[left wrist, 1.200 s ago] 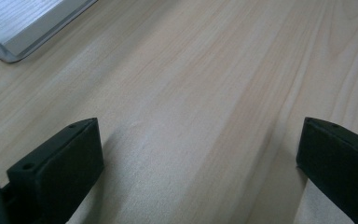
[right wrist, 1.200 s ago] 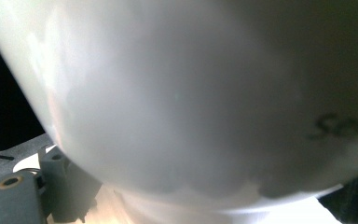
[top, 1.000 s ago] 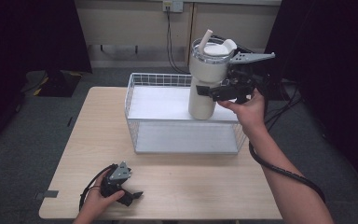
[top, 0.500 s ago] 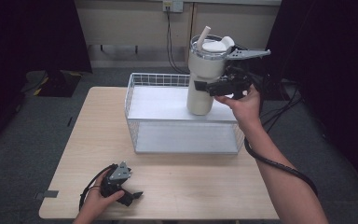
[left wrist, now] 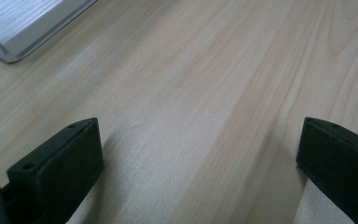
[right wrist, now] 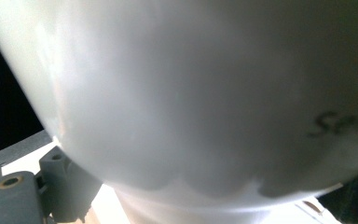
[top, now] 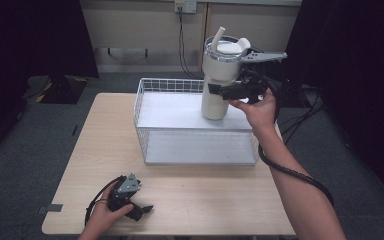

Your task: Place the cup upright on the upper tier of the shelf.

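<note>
While the left gripper [top: 130, 200] rests wide open near the table's [top: 205, 200] front left corner, the right gripper [top: 230, 91] clamps the white tumbler [top: 219, 80] above the wire basket's [top: 145, 115] far right corner, so lowering it inside upright seemingly comes next.

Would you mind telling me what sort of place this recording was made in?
Probably a lab or studio recording bay: a lone wooden table on grey carpet, dark curtains either side, and a wall socket with cables hanging behind.

A light wooden table [top: 195, 195] stands on grey carpet [top: 40, 135], before dark curtains [top: 30, 40].
</note>
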Motion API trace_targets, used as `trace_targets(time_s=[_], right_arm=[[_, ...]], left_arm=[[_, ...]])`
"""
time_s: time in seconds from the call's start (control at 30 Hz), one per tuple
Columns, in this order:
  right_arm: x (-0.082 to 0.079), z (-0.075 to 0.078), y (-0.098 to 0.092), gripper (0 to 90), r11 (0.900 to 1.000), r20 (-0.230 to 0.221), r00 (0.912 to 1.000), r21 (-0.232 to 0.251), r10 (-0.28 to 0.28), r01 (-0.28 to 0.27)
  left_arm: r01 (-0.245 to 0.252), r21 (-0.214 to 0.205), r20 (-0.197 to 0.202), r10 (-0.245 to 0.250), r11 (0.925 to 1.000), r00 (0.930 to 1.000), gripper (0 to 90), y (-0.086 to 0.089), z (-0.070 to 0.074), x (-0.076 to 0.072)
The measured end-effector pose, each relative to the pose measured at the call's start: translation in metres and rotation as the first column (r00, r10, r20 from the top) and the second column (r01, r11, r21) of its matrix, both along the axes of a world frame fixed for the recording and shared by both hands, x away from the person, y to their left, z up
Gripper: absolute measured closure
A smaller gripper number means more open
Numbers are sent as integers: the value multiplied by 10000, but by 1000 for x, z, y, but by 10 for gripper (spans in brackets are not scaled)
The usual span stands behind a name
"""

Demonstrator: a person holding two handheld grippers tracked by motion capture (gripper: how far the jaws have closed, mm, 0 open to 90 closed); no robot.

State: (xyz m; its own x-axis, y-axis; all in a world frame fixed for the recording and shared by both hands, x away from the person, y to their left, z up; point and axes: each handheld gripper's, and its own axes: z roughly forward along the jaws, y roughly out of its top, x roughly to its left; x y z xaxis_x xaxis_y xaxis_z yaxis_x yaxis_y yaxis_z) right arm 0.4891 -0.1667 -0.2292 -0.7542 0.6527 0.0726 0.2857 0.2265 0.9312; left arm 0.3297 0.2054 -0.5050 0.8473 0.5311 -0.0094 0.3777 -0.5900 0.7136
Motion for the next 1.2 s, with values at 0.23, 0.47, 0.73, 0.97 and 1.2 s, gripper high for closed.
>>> trace_targets(time_s=[0.23, 0.47, 0.73, 0.97, 1.2], right_arm=[[6, -3, -2, 97, 9998, -43, 9998, 101, -191, 192], [12, -7, -1, 97, 9996, -44, 9996, -1, -295, 295], [17, -10, -1, 96, 9989, 5, 9989, 24, -461, 461], [20, -14, 1, 96, 9985, 13, 9985, -68, -541, 541], [20, -17, 2, 93, 9986, 157, 9985, -77, -523, 524]], left_arm=[[-6, -15, -21, 6, 10000, 10000, 0, 0, 0, 0], [-4, -12, -20, 4, 10000, 10000, 0, 0, 0, 0], [-5, -14, -19, 5, 10000, 10000, 0, 0, 0, 0], [-4, -6, -2, 4, 10000, 10000, 0, 0, 0, 0], [-5, -7, -1, 5, 10000, 10000, 0, 0, 0, 0]])
